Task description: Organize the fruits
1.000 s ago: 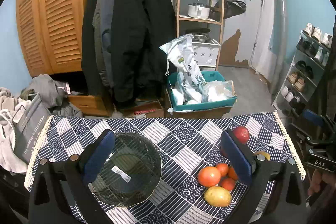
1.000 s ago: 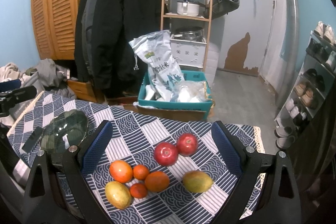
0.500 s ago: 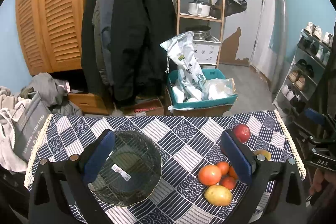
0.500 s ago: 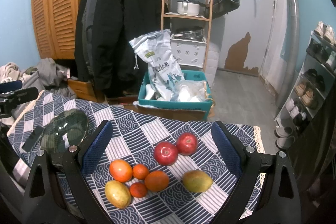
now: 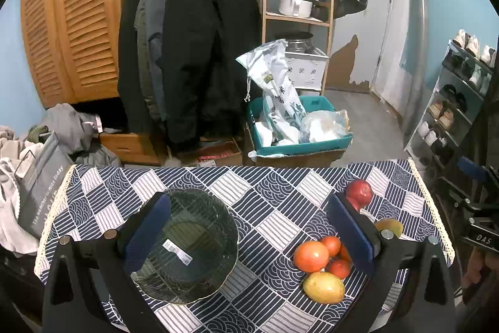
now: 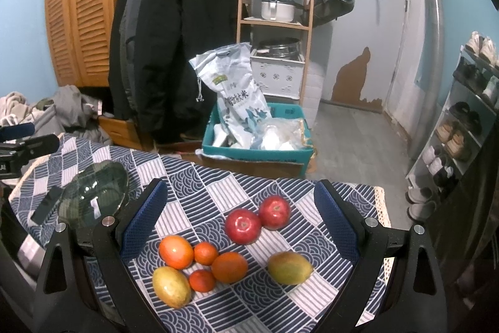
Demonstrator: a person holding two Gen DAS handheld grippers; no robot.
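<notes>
Nothing is picked yet; both grippers hover with fingers spread, the left gripper (image 5: pixel 249 234) over the glass bowl (image 5: pixel 187 245), the right gripper (image 6: pixel 240 222) above the fruits (image 6: pixel 230 242) clustered on the table (image 6: pixel 199 195); next, probably, close on one fruit and carry it to the bowl.

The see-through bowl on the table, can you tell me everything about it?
The dark-tinted, ribbed glass bowl has a wavy, scalloped rim and a white barcode sticker stuck inside. It stands upright and empty on the blue-and-white patterned tablecloth, on the table's left side, well apart from the pile of fruit. The open left gripper hovers over it, one blue-padded finger showing in front of its left edge; whether they touch is unclear.
</notes>
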